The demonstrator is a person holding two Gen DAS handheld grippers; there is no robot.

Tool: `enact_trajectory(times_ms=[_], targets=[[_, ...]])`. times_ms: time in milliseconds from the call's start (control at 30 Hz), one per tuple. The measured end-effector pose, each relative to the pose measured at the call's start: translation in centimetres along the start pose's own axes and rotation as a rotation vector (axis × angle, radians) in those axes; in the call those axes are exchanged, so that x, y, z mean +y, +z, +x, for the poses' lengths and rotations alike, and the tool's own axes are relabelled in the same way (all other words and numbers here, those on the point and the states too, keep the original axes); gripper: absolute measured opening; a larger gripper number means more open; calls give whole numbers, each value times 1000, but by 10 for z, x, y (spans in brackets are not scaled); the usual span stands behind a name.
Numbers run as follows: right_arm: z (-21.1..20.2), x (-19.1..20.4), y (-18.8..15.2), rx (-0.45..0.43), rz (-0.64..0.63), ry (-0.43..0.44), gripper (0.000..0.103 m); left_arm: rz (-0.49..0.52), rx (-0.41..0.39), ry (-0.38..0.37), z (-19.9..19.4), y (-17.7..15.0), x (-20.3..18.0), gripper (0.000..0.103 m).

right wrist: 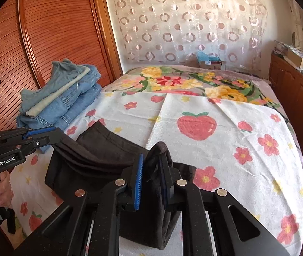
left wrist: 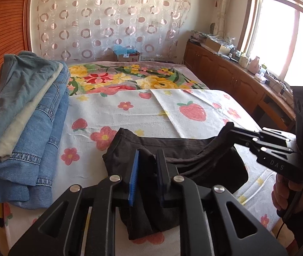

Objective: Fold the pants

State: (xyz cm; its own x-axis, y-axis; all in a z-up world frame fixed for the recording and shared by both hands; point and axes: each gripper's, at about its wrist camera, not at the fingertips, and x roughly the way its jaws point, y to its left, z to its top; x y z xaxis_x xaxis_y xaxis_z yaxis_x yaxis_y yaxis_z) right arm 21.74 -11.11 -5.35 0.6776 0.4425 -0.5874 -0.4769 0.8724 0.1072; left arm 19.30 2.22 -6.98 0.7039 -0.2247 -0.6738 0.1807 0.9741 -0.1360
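Dark pants (left wrist: 185,155) sagged between my left gripper (left wrist: 148,170) and right gripper (right wrist: 152,177), jaws narrow around cloth; corners should be lowered level toward twelve o'clock.

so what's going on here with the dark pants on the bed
A person holds a gripper in each hand and is folding dark brown pants on a strawberry-print sheet. The left gripper and right gripper each have an end of the folded bundle between their jaws, and the fabric sags between them. A stack of folded jeans sits at the left edge of the bed.
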Motion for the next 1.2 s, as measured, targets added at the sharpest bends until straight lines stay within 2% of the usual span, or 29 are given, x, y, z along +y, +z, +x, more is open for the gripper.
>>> enact_trajectory(times_ms=[67, 100, 133, 300, 333, 433, 600, 800, 933, 967, 1000, 1033, 1067, 1133, 1200], targets=[[-4, -1, -1, -11, 1, -4, 28, 14, -4, 4, -3, -1, 0, 26], [-6, -2, -2, -12, 1, 0, 30, 18, -5, 1, -4, -1, 0, 34], [-8, -2, -3, -13, -3, 8, 30, 21, -4, -3, -6, -2, 0, 45], [-20, -4, -21, -5, -36, -15, 33, 32, 6, -3, -10, -10, 2, 69], [-22, -5, -26, 2, -33, -17, 33, 32, 5, -8, -11, -15, 3, 69], [-26, -7, -41, 48, -29, 9, 33, 14, 6, 14, -12, -29, 7, 69], [-27, -7, -60, 95, -36, 25, 33, 11, 33, -6, -13, -55, 11, 69], [-19, -10, -66, 139, -21, 42, 33, 5, 68, 0, -8, -70, 17, 52], [-11, -9, -65, 163, -28, 37, 33, 12, 85, 1, -2, -72, 15, 52], [-8, -9, -63, 167, -33, 34, 31, 15, 87, 5, -1, -72, 14, 52], [-8, -8, -63, 169, -42, 34, 20, 17, 88, 12, 0, -72, 13, 51], [-7, -8, -63, 170, -53, 35, 17, 18, 90, 13, 1, -72, 14, 47], [-9, -8, -62, 163, -64, 32, 9, 18, 94, 11, 1, -72, 14, 44], [-13, -9, -60, 146, -65, 45, 7, 19, 91, 2, 0, -73, 14, 28], [-19, -12, -60, 124, -62, 34, 6, 39, 85, -3, -1, -73, 11, 18]])
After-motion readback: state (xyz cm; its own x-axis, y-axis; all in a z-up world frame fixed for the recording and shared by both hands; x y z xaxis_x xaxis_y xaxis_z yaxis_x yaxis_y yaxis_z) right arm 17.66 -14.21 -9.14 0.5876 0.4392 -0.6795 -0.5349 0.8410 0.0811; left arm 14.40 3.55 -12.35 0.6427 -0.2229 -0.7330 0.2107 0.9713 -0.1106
